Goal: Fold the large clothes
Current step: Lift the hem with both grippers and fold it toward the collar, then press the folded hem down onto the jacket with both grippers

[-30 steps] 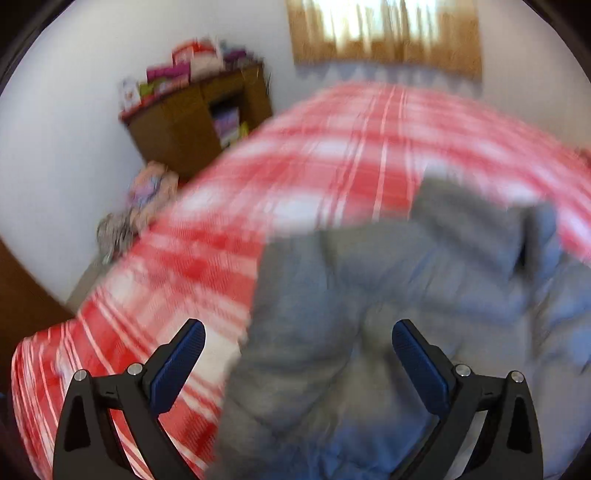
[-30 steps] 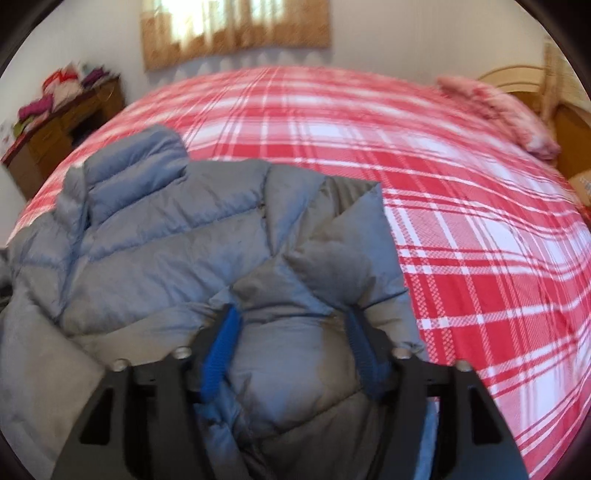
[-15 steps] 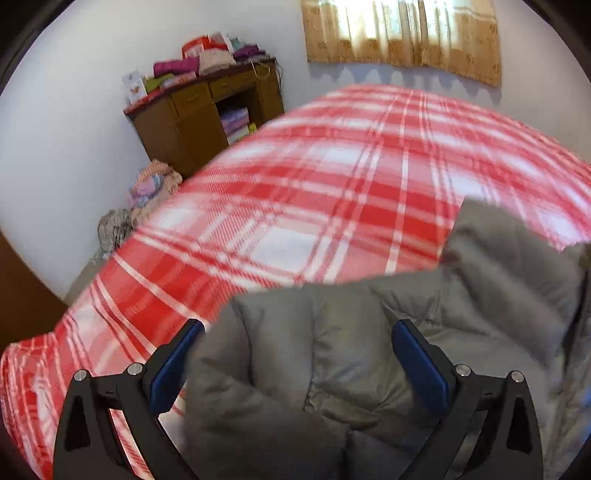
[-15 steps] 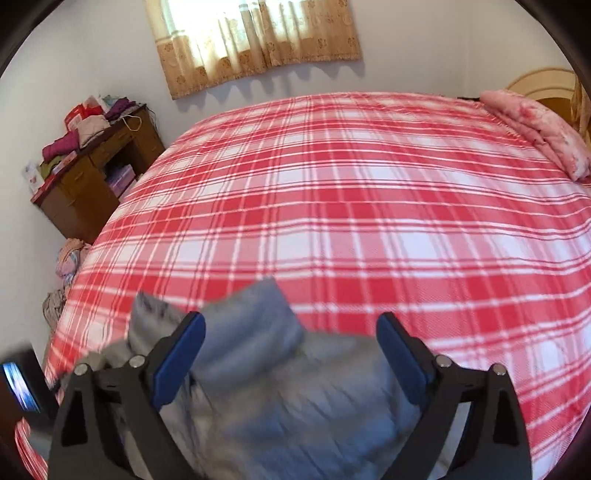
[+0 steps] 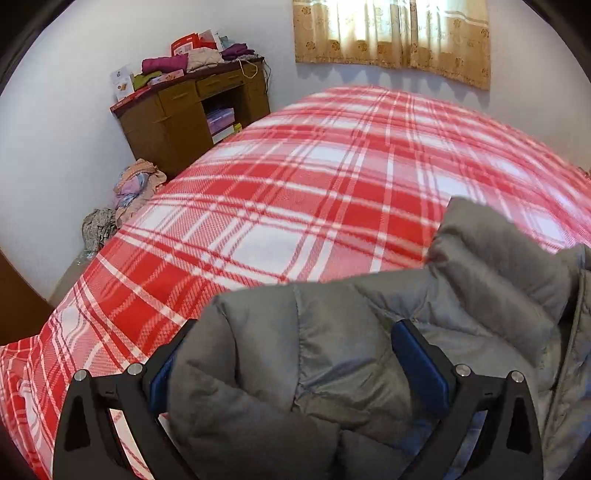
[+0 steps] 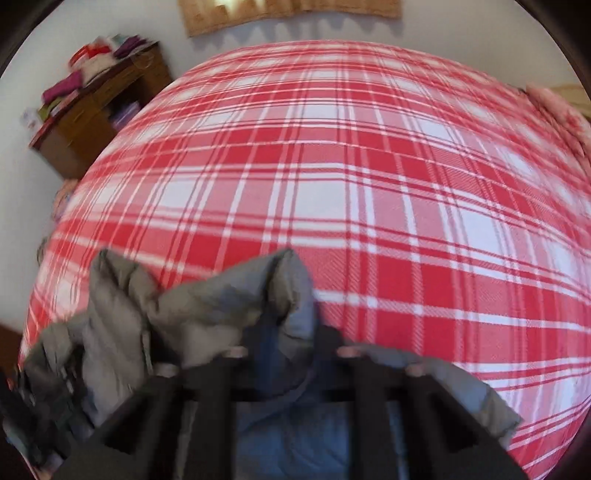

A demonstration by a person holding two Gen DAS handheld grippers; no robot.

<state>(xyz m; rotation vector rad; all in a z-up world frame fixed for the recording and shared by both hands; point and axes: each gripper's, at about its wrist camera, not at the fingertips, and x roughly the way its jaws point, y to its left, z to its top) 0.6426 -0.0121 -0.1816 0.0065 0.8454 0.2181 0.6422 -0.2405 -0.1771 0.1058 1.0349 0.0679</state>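
A grey puffer jacket (image 5: 369, 354) lies on the near part of a bed with a red and white plaid cover (image 5: 314, 192). My left gripper (image 5: 291, 354) is open, its blue pads wide apart with a bulge of the jacket's edge between them, not pinched. In the right wrist view my right gripper (image 6: 291, 343) is shut on a fold of the jacket (image 6: 229, 306), and the fabric bunches up around its fingers. The view is blurred.
A brown wooden desk (image 5: 192, 114) piled with clothes and boxes stands by the wall at the far left. A heap of clothes (image 5: 133, 184) lies on the floor beside the bed. A curtained window (image 5: 391, 33) is on the far wall. A pink pillow (image 6: 561, 107) lies at the right.
My right gripper was open half a second ago and has shut on the jacket. My left gripper stayed open and edged further over the jacket's edge.
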